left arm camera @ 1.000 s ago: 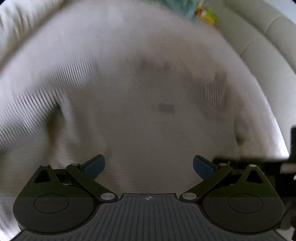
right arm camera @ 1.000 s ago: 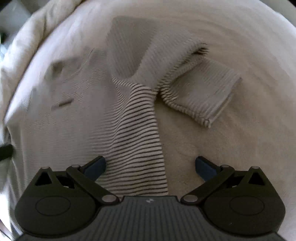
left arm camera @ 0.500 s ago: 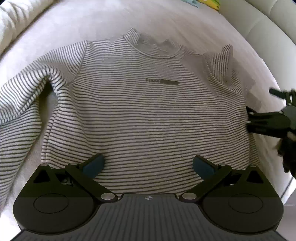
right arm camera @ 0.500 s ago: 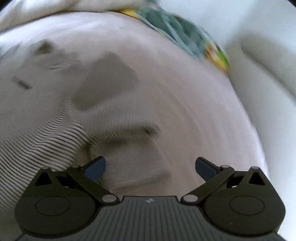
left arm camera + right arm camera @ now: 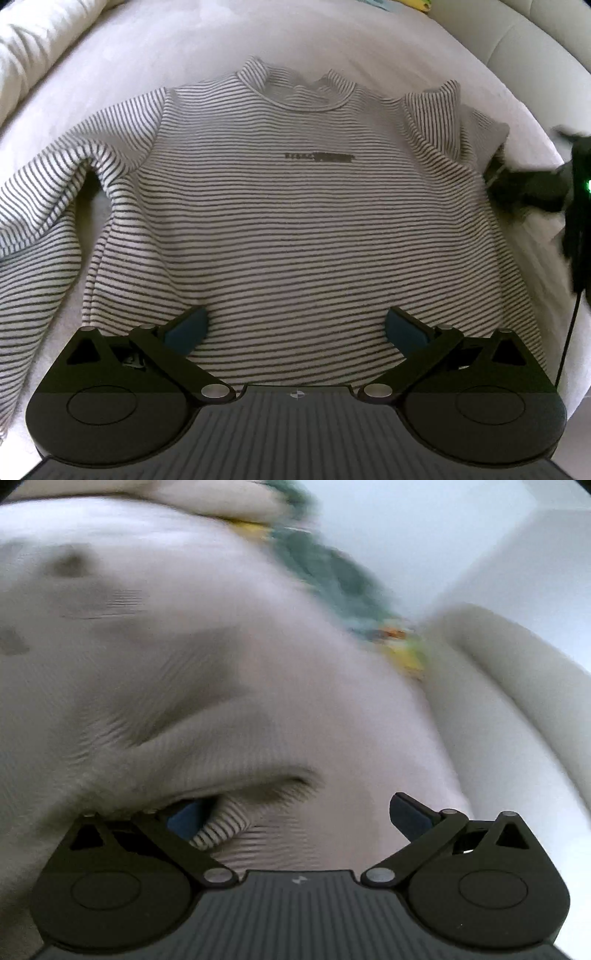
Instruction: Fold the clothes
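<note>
striped sweater lies flat and front side up on a pale bed cover, with the round collar on the far side and the hem close to the left gripper. it has thin dark stripes on white, and a small dark print is on the chest. one long sleeve goes out to the left side and bends down toward the camera. the other sleeve is bunched up at the right shoulder.

the left gripper hangs over the hem, its jaws wide open and holding nothing; both blue pads are over the striped cloth.

the right gripper is seen in the left view as a dark blurred shape at the right edge of the sweater. its own view is much blurred. its jaws stand wide apart, and a fold of the striped cloth lies just beside the left blue pad; i cannot tell if the pad touches it. it is not closed on anything.

far behind there is a green and yellow cloth, and a pale padded edge runs on the right.
</note>
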